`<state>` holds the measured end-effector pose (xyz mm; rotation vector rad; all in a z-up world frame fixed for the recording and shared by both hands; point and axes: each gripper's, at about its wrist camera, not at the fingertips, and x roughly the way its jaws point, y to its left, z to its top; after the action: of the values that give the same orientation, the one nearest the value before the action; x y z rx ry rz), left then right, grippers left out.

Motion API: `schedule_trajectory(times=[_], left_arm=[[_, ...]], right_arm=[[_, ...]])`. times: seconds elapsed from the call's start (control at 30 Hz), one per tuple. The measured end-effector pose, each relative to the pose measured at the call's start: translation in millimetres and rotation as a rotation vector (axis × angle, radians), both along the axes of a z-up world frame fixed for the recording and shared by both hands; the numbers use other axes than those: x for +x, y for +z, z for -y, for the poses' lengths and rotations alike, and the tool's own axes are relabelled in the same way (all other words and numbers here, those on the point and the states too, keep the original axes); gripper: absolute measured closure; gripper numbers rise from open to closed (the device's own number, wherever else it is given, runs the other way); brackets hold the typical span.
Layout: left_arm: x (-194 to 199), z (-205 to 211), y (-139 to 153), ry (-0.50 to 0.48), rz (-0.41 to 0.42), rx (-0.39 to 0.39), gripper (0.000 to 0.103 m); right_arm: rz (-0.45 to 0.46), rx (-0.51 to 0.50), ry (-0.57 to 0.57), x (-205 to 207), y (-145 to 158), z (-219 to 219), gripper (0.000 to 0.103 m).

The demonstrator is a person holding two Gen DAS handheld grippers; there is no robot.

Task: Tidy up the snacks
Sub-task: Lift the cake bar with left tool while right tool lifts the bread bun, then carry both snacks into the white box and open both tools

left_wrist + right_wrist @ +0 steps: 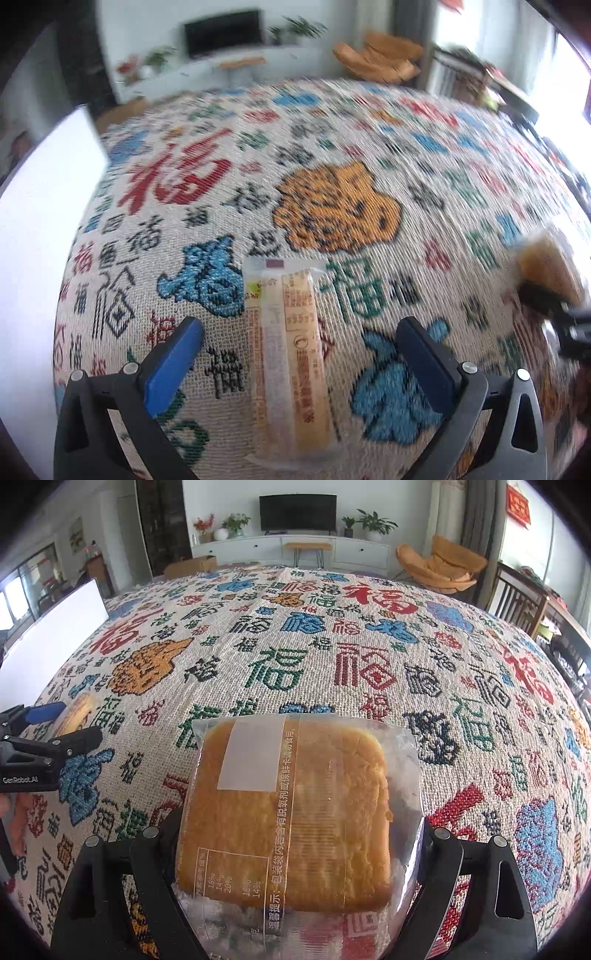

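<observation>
Bread pack (295, 812) is pinched in right tongs (295, 834); left tongs (299, 332) are spread astride snack bar (288, 354) on surface (424, 177); off-centre closure could skid it away.

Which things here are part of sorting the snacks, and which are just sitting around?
Part of the job:
- wrapped bread, between the right gripper fingers
- narrow snack pack, between the open left gripper fingers

Just around:
- patterned tablecloth
- white board
- television
- orange chair
</observation>
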<state>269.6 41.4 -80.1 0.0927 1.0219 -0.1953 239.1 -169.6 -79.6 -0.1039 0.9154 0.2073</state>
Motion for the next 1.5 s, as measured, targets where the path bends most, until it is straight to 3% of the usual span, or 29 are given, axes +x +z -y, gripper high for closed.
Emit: schedule_trajectory(times=[0.07, 0.13, 0.2, 0.27, 0.3, 0.4, 0.47, 0.5, 0.67, 0.73, 0.83, 0.93, 1.1, 1.17, 1.2, 1.23, 1.3, 1.37, 1.5], left_arm=[[2.6, -2.7, 2.1, -0.038, -0.059, 0.0, 0.0], [-0.3, -3.3, 2.8, -0.038, -0.09, 0.009, 0.0], [-4.3, -1.5, 2.4, -0.018, -0.095, 0.03, 0.0], [-7.4, -1.2, 2.0, 0.01, -0.093, 0.025, 0.002], [-9.7, -2.5, 3.4, 0.029, -0.074, 0.012, 0.011], [-16.1, -7.7, 13.0, 0.034, -0.02, -0.009, 0.075], [-20.8, -22.7, 17.7, 0.038, -0.053, -0.097, 0.075], [-24.6, -27.8, 20.3, 0.043, -0.052, -0.127, 0.075], [-71.1, -65.0, 50.0, 0.084, 0.005, -0.337, 0.075], [-88.8, -84.0, 75.5, 0.102, 0.037, -0.458, 0.075], [-110.2, -122.5, 125.6, 0.131, 0.137, -0.538, 0.075], [-133.2, -180.5, 167.5, 0.193, 0.229, -0.483, 0.074], [-162.7, -269.4, 181.7, 0.373, 0.258, -0.292, 0.074], [-173.6, -294.6, 175.7, 0.441, 0.252, -0.206, 0.07], [-178.3, -304.4, 171.1, 0.468, 0.246, -0.173, 0.058], [-184.3, -314.6, 165.0, 0.487, 0.236, -0.16, 0.039], [-193.1, -325.1, 156.2, 0.513, 0.24, -0.153, 0.025], [-202.6, -331.1, 149.5, 0.536, 0.256, -0.135, 0.025], [-209.4, -325.4, 148.0, 0.542, 0.285, -0.077, 0.024]], right_arm=[[-0.037, -0.003, 0.017, 3.1, 1.1, 0.1, 0.013], [-0.137, -0.021, 0.045, 11.8, 5.1, -0.1, 0.013], [-0.255, -0.022, 0.05, 19.7, 12.6, 0.9, 0.014], [-0.28, -0.018, 0.053, 19.8, 27.1, 1.2, 0.014], [-0.276, -0.033, 0.055, 19.1, 33.6, -0.1, 0.014], [-0.309, -0.117, 0.077, 18.1, 38.9, -7.7, 0.016], [-0.318, -0.145, 0.091, 15.8, 37.3, -7.7, 0.02], [-0.302, -0.136, 0.082, 11.6, 40.6, -4.5, 0.03], [-0.256, -0.007, 0.058, -13.3, 71.4, 4.4, 0.031], [-0.239, 0.062, 0.072, -18.2, 89.5, -3.6, 0.031], [-0.201, 0.182, 0.134, -18.1, 127.9, -40.7, 0.031], [-0.132, 0.279, 0.26, -20.7, 176.7, -108.8, 0.031], [-0.071, 0.403, 0.483, -29.0, 232.0, -252.5, 0.03], [-0.053, 0.398, 0.541, -32.2, 237.0, -305.2, 0.029], [-0.039, 0.399, 0.569, -34.2, 236.5, -334.3, 0.028], [-0.032, 0.402, 0.589, -35.9, 234.0, -355.6, 0.028], [-0.063, 0.394, 0.614, -36.1, 222.1, -394.5, 0.025], [-0.076, 0.374, 0.611, -38.1, 210.0, -419.3, 0.025], [0.011, 0.341, 0.596, -50.4, 210.2, -422.9, 0.025]])
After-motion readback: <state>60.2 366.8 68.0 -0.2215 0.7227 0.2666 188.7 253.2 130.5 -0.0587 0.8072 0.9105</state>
